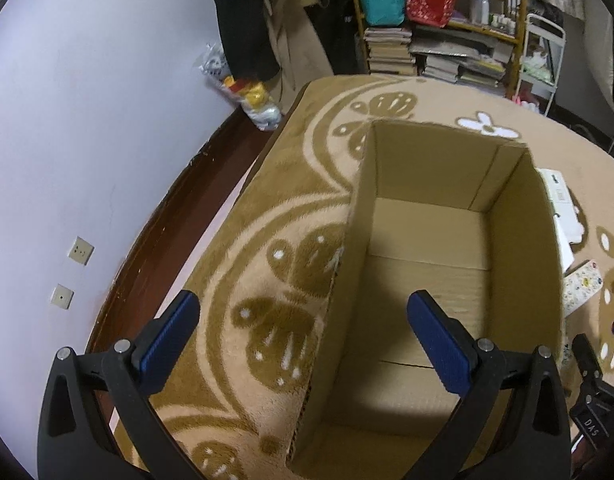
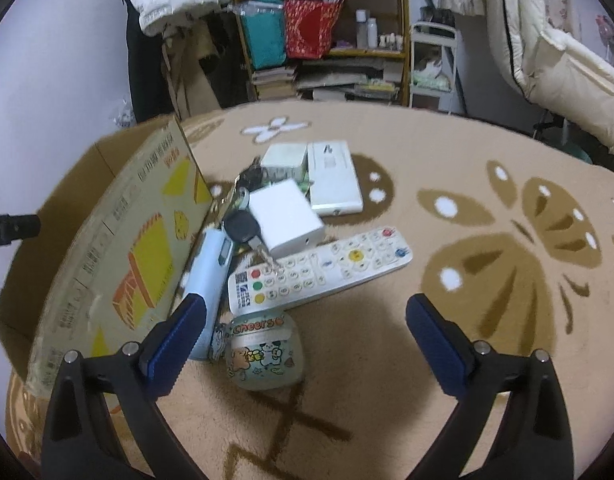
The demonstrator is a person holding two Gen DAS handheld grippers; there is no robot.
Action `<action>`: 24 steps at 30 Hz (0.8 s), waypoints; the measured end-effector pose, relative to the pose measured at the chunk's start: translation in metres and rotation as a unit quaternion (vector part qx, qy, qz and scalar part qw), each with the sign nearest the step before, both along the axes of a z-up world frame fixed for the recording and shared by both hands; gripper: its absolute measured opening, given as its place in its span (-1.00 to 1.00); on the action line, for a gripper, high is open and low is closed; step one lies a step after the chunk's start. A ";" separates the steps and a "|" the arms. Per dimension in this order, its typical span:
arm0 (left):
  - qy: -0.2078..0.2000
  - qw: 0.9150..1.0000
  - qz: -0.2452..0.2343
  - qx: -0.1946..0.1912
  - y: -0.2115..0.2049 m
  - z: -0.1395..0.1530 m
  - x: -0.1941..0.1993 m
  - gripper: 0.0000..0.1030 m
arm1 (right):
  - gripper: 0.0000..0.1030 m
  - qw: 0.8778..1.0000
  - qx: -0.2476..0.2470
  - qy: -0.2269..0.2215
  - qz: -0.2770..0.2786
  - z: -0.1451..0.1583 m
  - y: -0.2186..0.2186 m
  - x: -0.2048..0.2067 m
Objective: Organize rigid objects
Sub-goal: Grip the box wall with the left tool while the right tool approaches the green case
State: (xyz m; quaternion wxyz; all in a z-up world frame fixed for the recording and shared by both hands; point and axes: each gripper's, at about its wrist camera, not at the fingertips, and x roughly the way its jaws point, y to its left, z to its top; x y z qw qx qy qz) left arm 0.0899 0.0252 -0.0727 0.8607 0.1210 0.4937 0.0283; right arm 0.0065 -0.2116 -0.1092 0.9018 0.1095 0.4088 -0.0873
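An open cardboard box point(image 1: 519, 240) stands on the patterned blanket, with nothing inside it; its printed outer wall shows in the right wrist view point(image 2: 119, 252). My left gripper point(image 1: 303, 312) is open, one finger over the box, one over the blanket. My right gripper point(image 2: 301, 318) is open above a pile beside the box: a glass "Cheers" jar point(image 2: 267, 354), a white remote point(image 2: 319, 270), a light blue device point(image 2: 211, 272), a car key point(image 2: 243, 228), a white adapter point(image 2: 285, 214), a flat white box point(image 2: 333, 178) and a small white box point(image 2: 285, 158).
The brown floral blanket point(image 2: 447, 300) covers the surface. A bookshelf point(image 2: 327, 40) with books and bags stands behind. A wall point(image 1: 67, 120) with sockets is at the left. The remote's end point(image 1: 583, 286) and my right gripper point(image 1: 595, 368) show beside the box.
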 end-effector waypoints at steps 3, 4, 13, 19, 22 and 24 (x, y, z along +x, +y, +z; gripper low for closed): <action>0.025 1.000 0.009 0.003 0.003 -0.013 0.008 0.99 | 0.95 1.000 0.012 0.017 0.004 -0.010 0.003 0.008; 0.036 0.999 0.013 0.008 0.004 -0.019 0.011 0.99 | 0.94 1.000 0.014 0.024 0.005 -0.010 0.003 0.013; 0.087 0.996 0.019 0.025 0.007 -0.051 0.024 0.78 | 0.84 0.997 -0.009 0.071 0.026 -0.032 0.020 0.031; 0.106 0.994 0.017 0.010 0.012 -0.058 0.027 0.24 | 0.51 0.997 -0.016 0.073 0.037 -0.034 0.033 0.026; 0.138 0.989 0.014 -0.054 0.018 -0.063 0.028 -0.28 | 0.42 0.996 -0.025 0.077 0.043 -0.032 0.040 0.026; 0.149 0.986 0.011 -0.071 0.017 -0.066 0.027 -0.56 | 0.42 0.995 -0.031 0.083 0.037 -0.032 0.044 0.022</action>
